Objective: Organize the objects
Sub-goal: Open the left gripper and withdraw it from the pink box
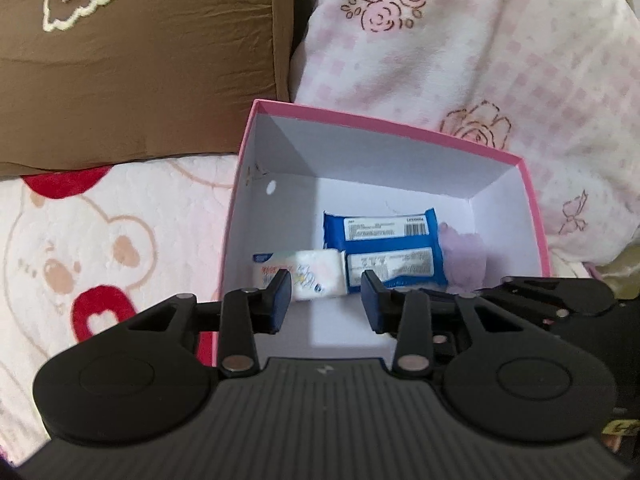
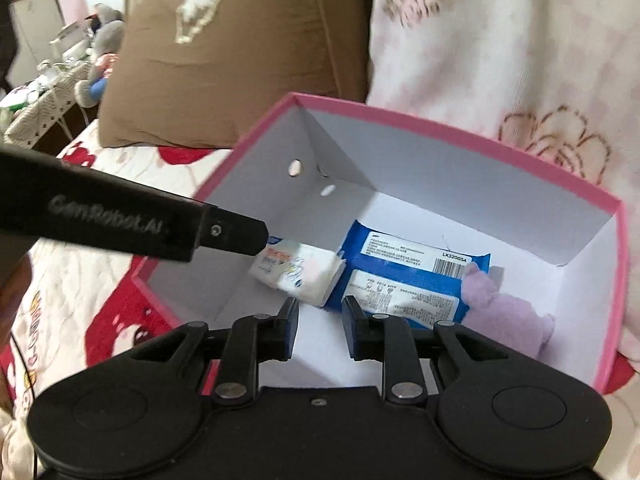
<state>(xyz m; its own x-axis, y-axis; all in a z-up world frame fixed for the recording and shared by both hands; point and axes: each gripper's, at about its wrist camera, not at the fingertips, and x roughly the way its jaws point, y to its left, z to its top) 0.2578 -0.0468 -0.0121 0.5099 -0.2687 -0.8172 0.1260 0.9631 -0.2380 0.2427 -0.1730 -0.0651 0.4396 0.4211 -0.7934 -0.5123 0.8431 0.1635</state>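
A pink box (image 1: pixel 384 121) with a white inside stands open on the bed; it also shows in the right wrist view (image 2: pixel 452 128). In it lie a blue wipes pack (image 1: pixel 384 248) (image 2: pixel 404 280), a small white tissue pack (image 1: pixel 304 276) (image 2: pixel 296 272) and a purple plush toy (image 1: pixel 466 260) (image 2: pixel 504 308). My left gripper (image 1: pixel 325 304) is open and empty over the box's near edge. My right gripper (image 2: pixel 320 326) is open and empty just above the box floor. The left gripper's black body (image 2: pixel 120 220) reaches in from the left in the right wrist view.
A brown pillow (image 1: pixel 140 60) leans behind the box on the left, a pink floral quilt (image 1: pixel 500 60) on the right. The box sits on a bear-print blanket (image 1: pixel 100 248). A cluttered bedside table (image 2: pixel 48 80) stands far left.
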